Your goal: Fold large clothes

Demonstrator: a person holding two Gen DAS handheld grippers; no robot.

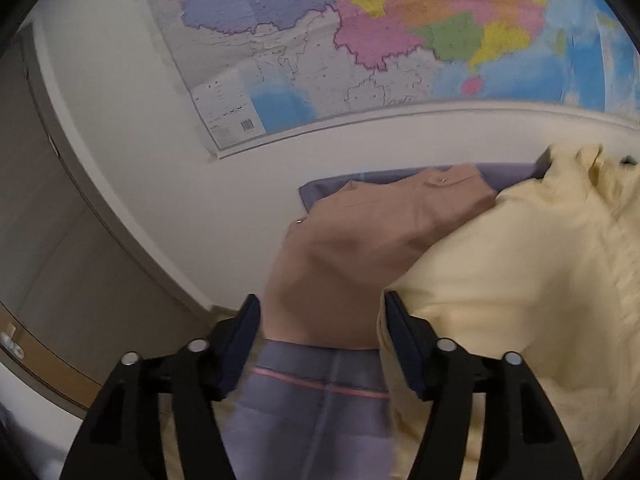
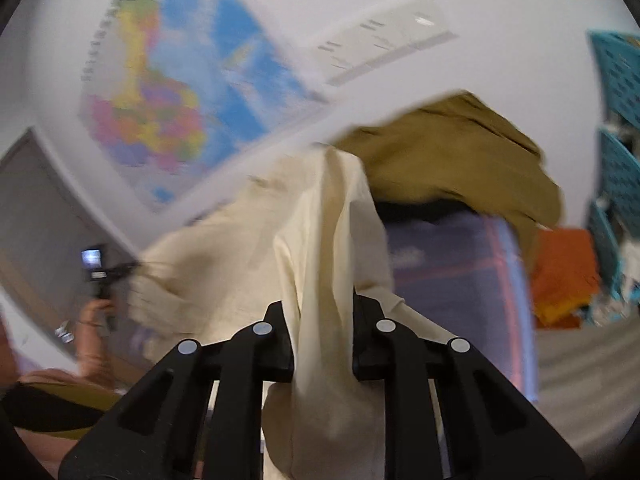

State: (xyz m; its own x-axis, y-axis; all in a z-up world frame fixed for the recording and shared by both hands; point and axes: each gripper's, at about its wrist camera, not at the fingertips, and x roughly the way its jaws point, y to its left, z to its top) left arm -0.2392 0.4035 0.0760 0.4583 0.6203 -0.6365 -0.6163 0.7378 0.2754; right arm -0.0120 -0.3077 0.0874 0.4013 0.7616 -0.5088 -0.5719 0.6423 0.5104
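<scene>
Only the right view shows the right gripper (image 2: 322, 320) clamped on the cream garment (image 2: 320, 232), an olive garment (image 2: 452, 152) behind. The left gripper (image 1: 320, 312) gapes over a tan garment (image 1: 352, 256). The map's (image 1: 360, 32) print is unreadable.

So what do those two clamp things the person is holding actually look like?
Both are black plastic. The left gripper has two wedge-shaped arms with round silver pins and flat dark navy pads on its fingers. The right gripper has the same black arms and silver pins. Seen from the right, the left one carries a small boxy camera.
</scene>
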